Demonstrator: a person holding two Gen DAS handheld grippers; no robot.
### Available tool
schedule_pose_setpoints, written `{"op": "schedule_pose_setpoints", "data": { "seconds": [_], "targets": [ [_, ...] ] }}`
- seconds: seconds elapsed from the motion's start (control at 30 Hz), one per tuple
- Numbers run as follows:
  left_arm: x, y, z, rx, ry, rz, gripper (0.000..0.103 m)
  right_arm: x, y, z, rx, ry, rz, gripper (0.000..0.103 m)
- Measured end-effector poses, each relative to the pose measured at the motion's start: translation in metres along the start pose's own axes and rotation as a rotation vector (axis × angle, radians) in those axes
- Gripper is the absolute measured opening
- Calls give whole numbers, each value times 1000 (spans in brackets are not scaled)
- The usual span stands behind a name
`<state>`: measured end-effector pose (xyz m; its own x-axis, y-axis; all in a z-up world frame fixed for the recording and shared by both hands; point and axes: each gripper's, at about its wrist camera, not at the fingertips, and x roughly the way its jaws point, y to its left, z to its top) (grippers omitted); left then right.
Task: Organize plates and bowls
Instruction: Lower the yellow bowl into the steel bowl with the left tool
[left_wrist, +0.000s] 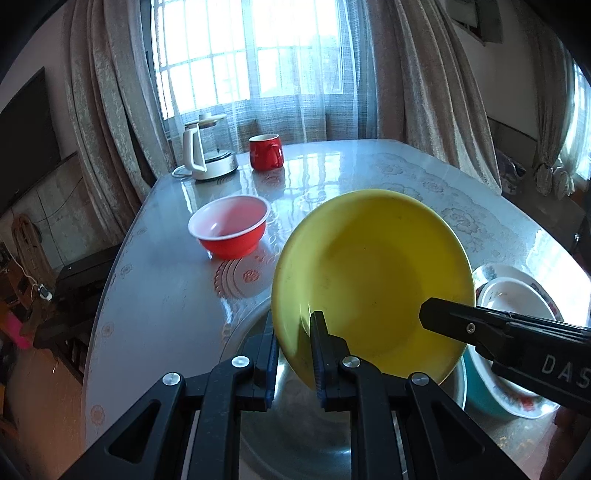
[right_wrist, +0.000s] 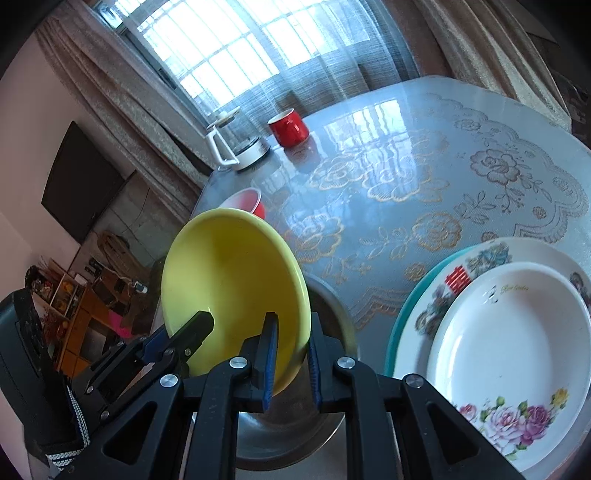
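Both sets of jaws are clamped on the rim of one yellow plate (left_wrist: 373, 280), which hangs tilted above a steel bowl (left_wrist: 332, 435) at the near edge of the tabletop (left_wrist: 166, 295).

From the left wrist, the left gripper (left_wrist: 293, 354) pinches the plate's lower left rim, while the right gripper (left_wrist: 443, 317) comes in from the right and bites the opposite rim. A red bowl (left_wrist: 229, 225) sits alone further back; a kettle (left_wrist: 207, 151) and a red mug (left_wrist: 265, 151) stand near the window. At right lies a stack of plates (left_wrist: 517, 291).

From the right wrist, the right gripper (right_wrist: 291, 354) nips the plate's (right_wrist: 232, 280) near rim, the left gripper (right_wrist: 192, 332) its left rim. The stack (right_wrist: 517, 332) shows a white plate on a floral one on a teal one.

I judge the sorting partly done: three plates are stacked, the yellow plate is in transit, and the red bowl and steel bowl are not yet gathered.
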<state>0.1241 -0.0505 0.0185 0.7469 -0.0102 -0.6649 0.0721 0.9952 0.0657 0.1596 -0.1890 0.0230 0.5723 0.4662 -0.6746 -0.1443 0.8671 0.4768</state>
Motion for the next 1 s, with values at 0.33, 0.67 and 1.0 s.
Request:
{"op": "schedule_pose_setpoints", "data": {
  "seconds": [0.33, 0.67, 1.0],
  "targets": [
    [7, 8, -19, -12, 44, 13, 16, 13, 1, -18, -1, 68, 1, 16],
    [15, 8, -30, -16, 79, 8, 17, 22, 0, -26, -6, 121, -17, 17],
    [21, 9, -31, -16, 100, 4, 17, 22, 0, -25, -12, 144, -27, 20]
  ]
}}
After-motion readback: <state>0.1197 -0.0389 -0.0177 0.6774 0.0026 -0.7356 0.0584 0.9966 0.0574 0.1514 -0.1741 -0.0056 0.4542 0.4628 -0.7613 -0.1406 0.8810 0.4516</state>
